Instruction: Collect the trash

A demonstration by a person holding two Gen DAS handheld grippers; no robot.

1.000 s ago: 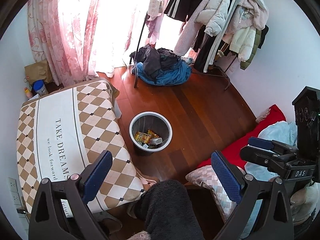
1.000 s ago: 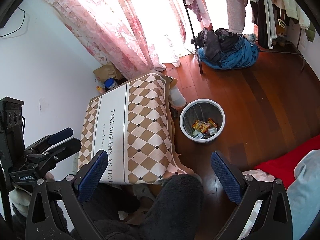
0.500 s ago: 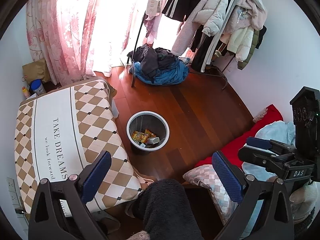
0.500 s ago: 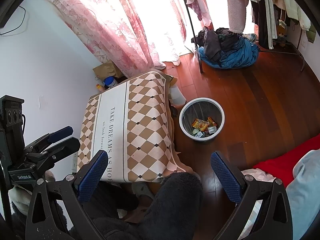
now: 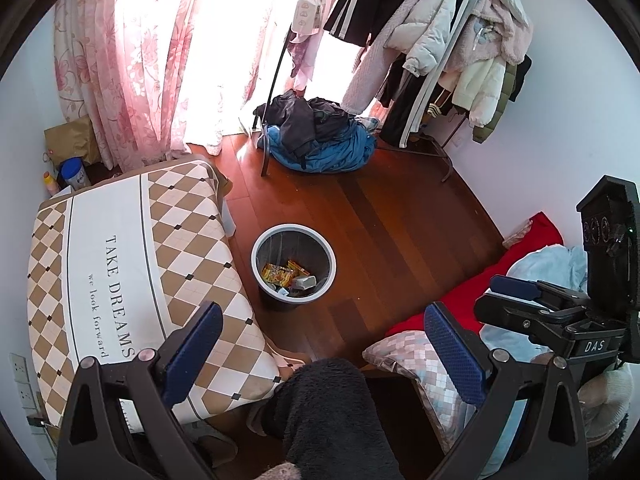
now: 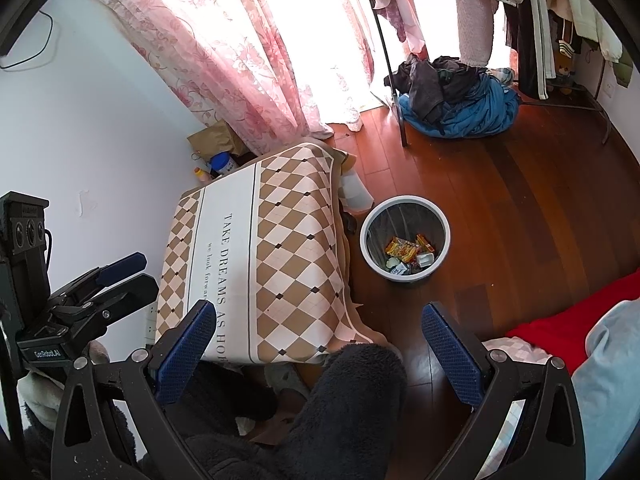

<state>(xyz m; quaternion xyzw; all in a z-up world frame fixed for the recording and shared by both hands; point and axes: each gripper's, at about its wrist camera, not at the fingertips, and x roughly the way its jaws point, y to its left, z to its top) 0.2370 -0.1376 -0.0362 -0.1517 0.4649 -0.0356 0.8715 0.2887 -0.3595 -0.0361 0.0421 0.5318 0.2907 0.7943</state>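
A grey round waste bin (image 5: 293, 239) (image 6: 404, 209) stands on the wooden floor beside a low table, with yellow snack wrappers (image 5: 276, 273) (image 6: 402, 249) and small packets at its bottom. My left gripper (image 5: 320, 344) hangs high above the floor, open, with nothing between its blue pads. My right gripper (image 6: 320, 340) is likewise open and empty, held well above the bin. Each gripper shows in the other's view: the right one (image 5: 532, 300) at the right edge, the left one (image 6: 104, 280) at the left edge.
A table under a checked cloth (image 5: 120, 264) (image 6: 256, 248) printed with words stands left of the bin. A pile of clothes (image 5: 320, 140) lies under a coat rack (image 5: 432, 40). Pink curtains (image 5: 160, 60), a red blanket (image 5: 480, 288) and a person's dark fleece-clad leg (image 5: 332, 420) are in view.
Both views have shifted slightly; the bin sits a little lower left in the left wrist view. Both grippers stay open and empty.
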